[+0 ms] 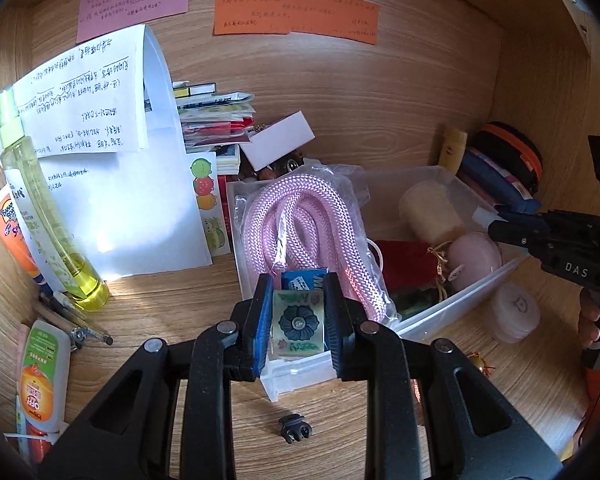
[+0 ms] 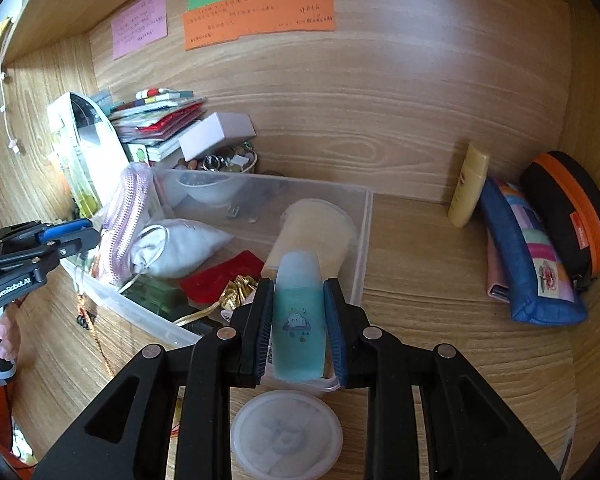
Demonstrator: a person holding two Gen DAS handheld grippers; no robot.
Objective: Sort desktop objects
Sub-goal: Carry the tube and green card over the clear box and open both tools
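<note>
Frosted teal bottle (image 2: pixel 298 320), perhaps plastic

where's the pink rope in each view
left wrist: the pink rope sits centre frame in a clear bag, in the left end of the clear bin, just beyond the left gripper.
right wrist: it appears at left, edge-on at the bin's left end.
shared landmark: the orange note on the back wall.

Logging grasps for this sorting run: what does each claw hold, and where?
Left claw: flower-patterned packet, pinched by its side edges. Right claw: teal bottle, gripped across its lower body.
</note>
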